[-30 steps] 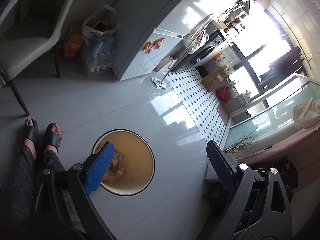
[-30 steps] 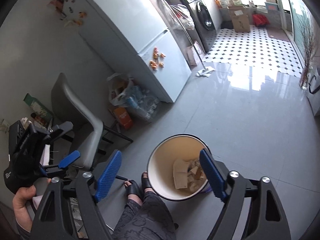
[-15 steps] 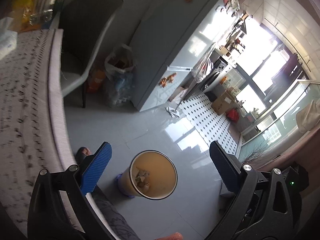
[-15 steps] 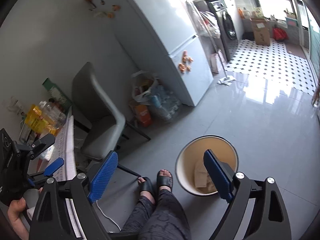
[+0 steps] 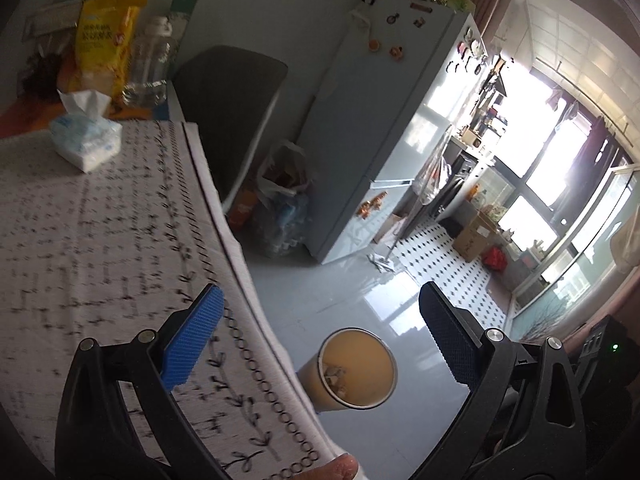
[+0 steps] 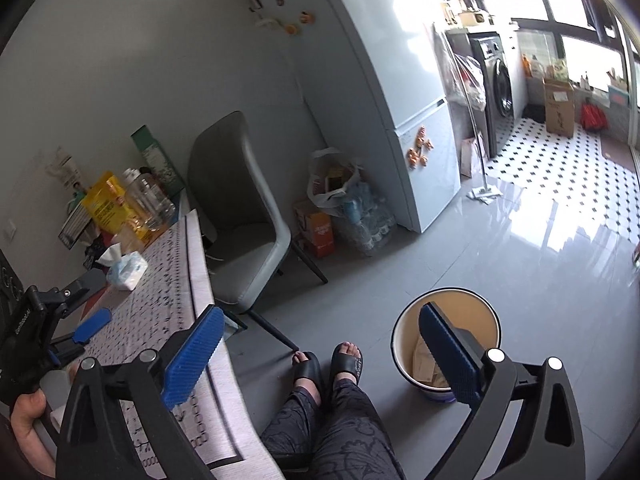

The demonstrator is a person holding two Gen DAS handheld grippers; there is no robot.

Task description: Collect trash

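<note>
Both hand-held grippers rose from the bin [image 6: 404, 344]: left [image 5: 316, 340] spread empty, right [image 6: 320, 344] opening, empty.

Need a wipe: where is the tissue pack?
Tissue pack lies on the table, far left in both views, just before the yellow bag.

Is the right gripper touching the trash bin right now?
Apart. The right wrist view shows the right gripper empty, jaws opening, well above the trash bin on the floor.
</note>
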